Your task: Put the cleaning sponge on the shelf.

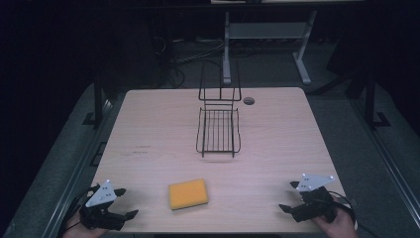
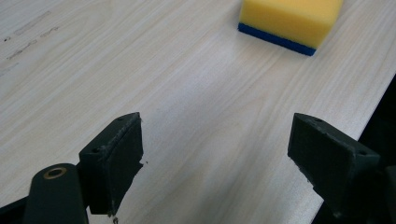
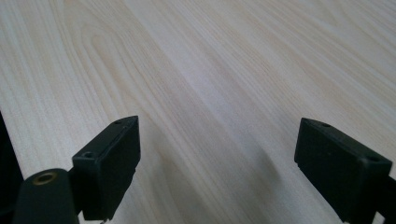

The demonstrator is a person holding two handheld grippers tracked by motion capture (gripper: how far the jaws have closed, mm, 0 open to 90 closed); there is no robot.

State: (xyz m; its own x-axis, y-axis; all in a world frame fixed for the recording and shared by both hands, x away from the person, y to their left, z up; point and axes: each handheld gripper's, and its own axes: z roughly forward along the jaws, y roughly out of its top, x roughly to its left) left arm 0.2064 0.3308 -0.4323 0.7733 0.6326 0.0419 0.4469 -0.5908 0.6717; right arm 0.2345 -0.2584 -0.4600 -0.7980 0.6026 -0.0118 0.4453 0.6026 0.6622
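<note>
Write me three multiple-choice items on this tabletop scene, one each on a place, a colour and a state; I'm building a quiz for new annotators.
1. Where does the sponge lie?
A. inside the wire rack
B. on the table near its front edge, between the two grippers
C. on the floor

2. What colour is the sponge's bottom layer?
A. green
B. red
C. blue

3. How does the left hand-held gripper stand?
A. open, holding nothing
B. shut on the sponge
C. shut on the rack

Answers: 1 B, the high view shows it on the table, apart from the wire rack. 2 C, the left gripper view shows a blue strip under the yellow. 3 A, its jaws stand wide apart over bare wood.
</note>
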